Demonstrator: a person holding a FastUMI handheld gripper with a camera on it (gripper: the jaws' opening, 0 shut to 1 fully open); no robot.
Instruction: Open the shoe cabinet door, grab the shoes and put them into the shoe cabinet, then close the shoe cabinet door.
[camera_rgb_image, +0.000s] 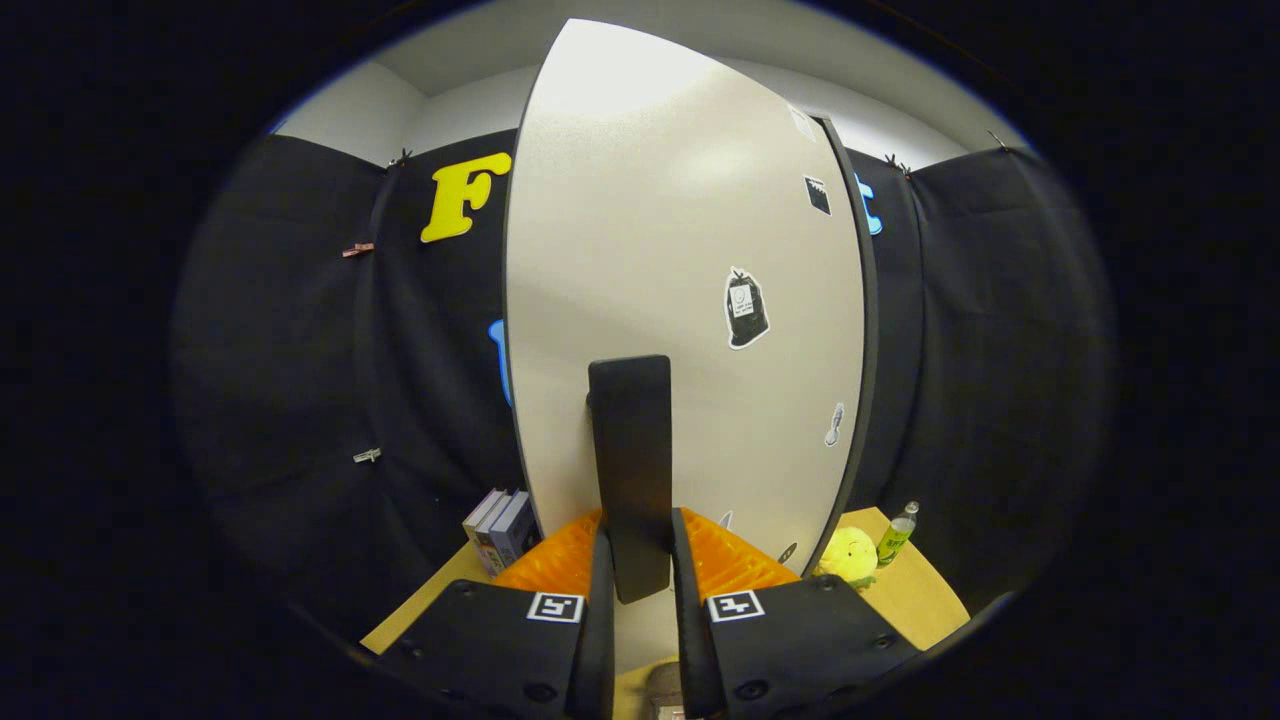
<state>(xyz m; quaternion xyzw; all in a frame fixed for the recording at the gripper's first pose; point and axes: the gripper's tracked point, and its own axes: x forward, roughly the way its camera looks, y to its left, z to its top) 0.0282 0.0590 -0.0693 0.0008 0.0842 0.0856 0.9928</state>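
Black and upright, the door handle (630, 470) stands between your 2 fingers, and your claw (640, 585) is clamped on it: each finger lies against one side of the handle's lower part, with the handle's bottom end sitting down in the slot between them. On top of each finger body you can see 1 square marker (556, 607).

That handle is fixed to the shoe cabinet door (680, 300), a pale, slightly speckled panel that rises right ahead of your fingers and takes up most of what lies beyond them. You cannot tell from here whether the door is ajar or flush. Several stickers sit on its face to the right of the handle, the largest a dark bag-shaped sticker (746, 308). A dark strip runs down the door's right edge.

Low on the left, just beside the door's edge, a few books (500, 528) stand upright on the tan tabletop (920, 590). On the right, near the door's lower corner, you have a yellow plush toy (848, 556) on the same surface, with a small green bottle (897, 535) standing just beside it
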